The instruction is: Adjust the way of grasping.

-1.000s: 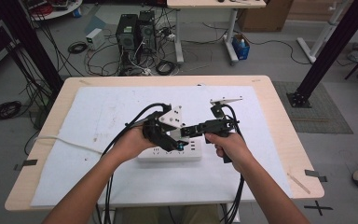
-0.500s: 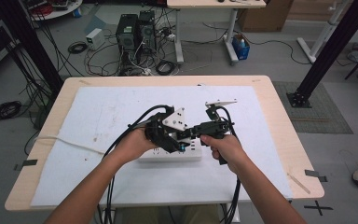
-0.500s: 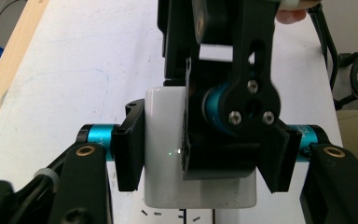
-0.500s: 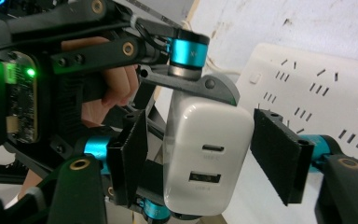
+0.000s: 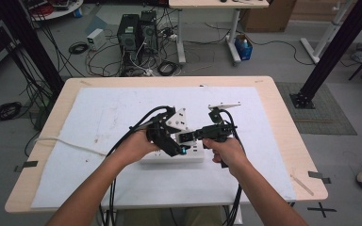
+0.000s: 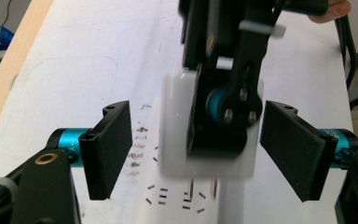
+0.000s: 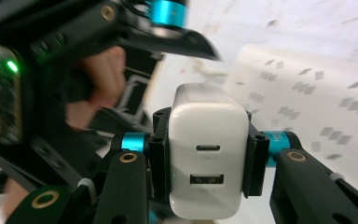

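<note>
A white USB charger (image 7: 207,149) with two ports facing the camera sits clamped between the jaws of my right gripper (image 7: 207,161), which is shut on it. In the left gripper view the same charger (image 6: 177,135) hangs between the wide-apart jaws of my left gripper (image 6: 198,147), which is open and touches nothing. From above, the left gripper (image 5: 181,149) and right gripper (image 5: 183,137) meet tip to tip over a white power strip (image 5: 169,157) lying on the table. The strip's sockets (image 6: 182,205) show just below the charger.
A white sheet (image 5: 99,117) covers most of the wooden table (image 5: 283,117). Black cables trail from both grippers over the near edge. Computer towers (image 5: 134,33) and cable coils lie on the floor beyond the far edge.
The right gripper has carried the charger slightly left, into the gap between the left gripper's open jaws. Both hands stay over the power strip.
</note>
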Demonstrator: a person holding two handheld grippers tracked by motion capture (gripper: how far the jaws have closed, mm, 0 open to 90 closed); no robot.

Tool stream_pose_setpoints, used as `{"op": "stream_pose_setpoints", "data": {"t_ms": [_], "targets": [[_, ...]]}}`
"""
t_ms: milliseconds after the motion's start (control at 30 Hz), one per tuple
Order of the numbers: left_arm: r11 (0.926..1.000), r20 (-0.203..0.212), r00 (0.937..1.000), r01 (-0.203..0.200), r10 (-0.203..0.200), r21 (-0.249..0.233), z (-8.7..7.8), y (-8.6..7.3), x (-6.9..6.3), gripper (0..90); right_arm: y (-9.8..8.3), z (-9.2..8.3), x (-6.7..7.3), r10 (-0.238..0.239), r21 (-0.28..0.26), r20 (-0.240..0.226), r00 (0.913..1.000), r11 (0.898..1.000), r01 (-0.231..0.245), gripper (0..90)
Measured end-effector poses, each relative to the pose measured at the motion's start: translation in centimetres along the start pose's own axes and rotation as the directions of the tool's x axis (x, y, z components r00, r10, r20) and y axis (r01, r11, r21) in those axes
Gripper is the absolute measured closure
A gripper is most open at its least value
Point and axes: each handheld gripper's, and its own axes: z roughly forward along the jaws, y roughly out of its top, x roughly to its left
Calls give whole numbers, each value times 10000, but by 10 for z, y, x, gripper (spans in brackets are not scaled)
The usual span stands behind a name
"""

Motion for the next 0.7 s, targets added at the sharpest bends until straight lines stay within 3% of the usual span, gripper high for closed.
{"op": "stream_pose_setpoints", "data": {"t_ms": [133, 233, 300, 367, 400, 433, 500, 600, 700], "targets": [[9973, 38, 9975, 706, -707, 222, -10, -13, 7, 209, 0, -12, -2, -521, -255, 793, 9955, 9982, 543, 621], [9895, -268, 9921, 1245, -1228, 731, -20, -27, 13, 209, -1, -23, -2, -1043, -250, 1591, 9817, 9937, 1096, 621], [9806, -428, 9861, 1640, -1603, 1074, -27, -38, 18, 209, -2, -31, -2, -1284, -205, 1988, 9716, 9906, 1352, 621], [9697, -541, 9793, 2008, -1950, 1389, -36, -49, 24, 209, -2, -39, 0, -1639, 134, 2577, 9522, 9860, 1661, 621], [9697, -541, 9793, 2008, -1950, 1389, -36, -49, 24, 209, -2, -43, 1, -1795, 366, 2848, 9416, 9836, 1764, 621], [9641, -653, 9747, 2214, -2139, 1467, -40, -54, 26, 209, -2, -43, 1, -1795, 366, 2848, 9416, 9836, 1764, 621], [9535, -939, 9666, 2514, -2385, 1660, -49, -65, 30, 209, -3, -50, 2, -2267, 751, 3307, 9161, 9740, 2139, 621], [9400, -1338, 9526, 2941, -2734, 1727, -65, -80, 34, 209, -5, -61, 4, -2613, 1083, 3877, 8840, 9653, 2378, 621], [9258, -1711, 9386, 3292, -2995, 1856, -79, -94, 38, 209, -3, -72, 4, -2743, 1226, 4239, 8632, 9616, 2454, 621]]}}
